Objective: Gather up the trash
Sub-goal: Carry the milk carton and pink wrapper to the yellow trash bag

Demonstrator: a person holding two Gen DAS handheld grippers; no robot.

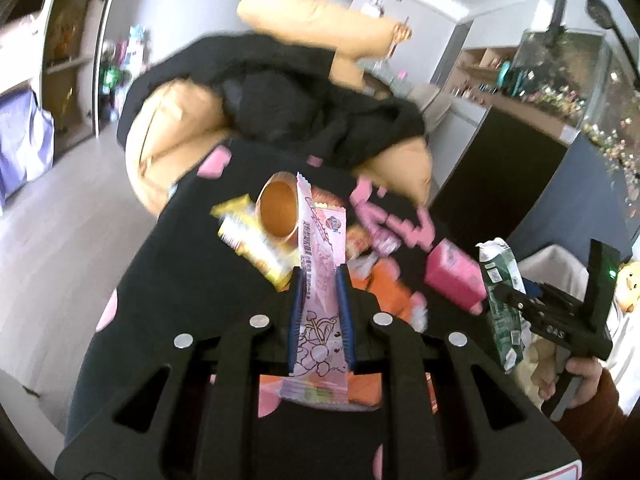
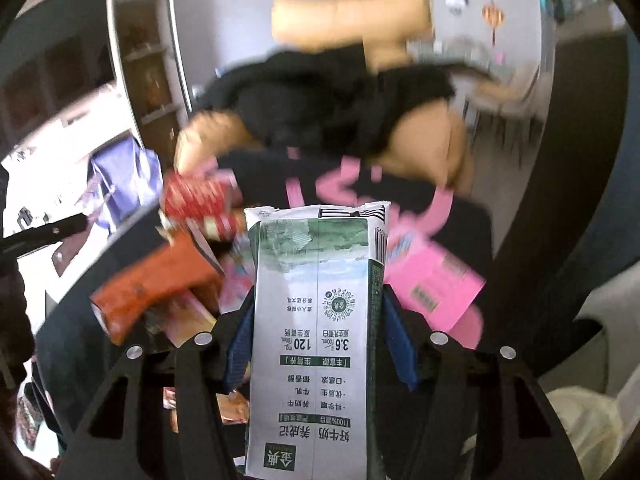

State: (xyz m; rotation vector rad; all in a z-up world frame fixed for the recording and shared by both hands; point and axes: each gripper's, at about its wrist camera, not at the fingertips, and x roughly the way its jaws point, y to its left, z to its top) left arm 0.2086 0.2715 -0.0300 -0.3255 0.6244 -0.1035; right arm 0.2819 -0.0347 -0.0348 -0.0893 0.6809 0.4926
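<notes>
My left gripper [image 1: 320, 272] is shut on a long pink snack wrapper [image 1: 318, 240], which sticks out past the blue pads above a pile of litter. My right gripper [image 2: 318, 294] is shut on a green-and-white milk carton [image 2: 312, 320], both blue pads against its sides. In the left wrist view that carton [image 1: 500, 280] hangs in the air at the right, held by the right gripper [image 1: 505, 293]. On a black cloth with pink shapes [image 1: 192, 248] lie a yellow wrapper [image 1: 252, 240], an orange-brown cup [image 1: 278, 212], an orange pack [image 1: 384, 284] and a pink box [image 1: 452, 276].
A red patterned pack [image 2: 200, 204] and an orange-red pack [image 2: 156, 280] lie left of the carton. Tan cushions [image 1: 176, 124] and black clothing [image 1: 304, 96] are heaped behind. A pale bag [image 2: 580, 420] sits low right. A person's hand [image 1: 580, 376] grips the right tool.
</notes>
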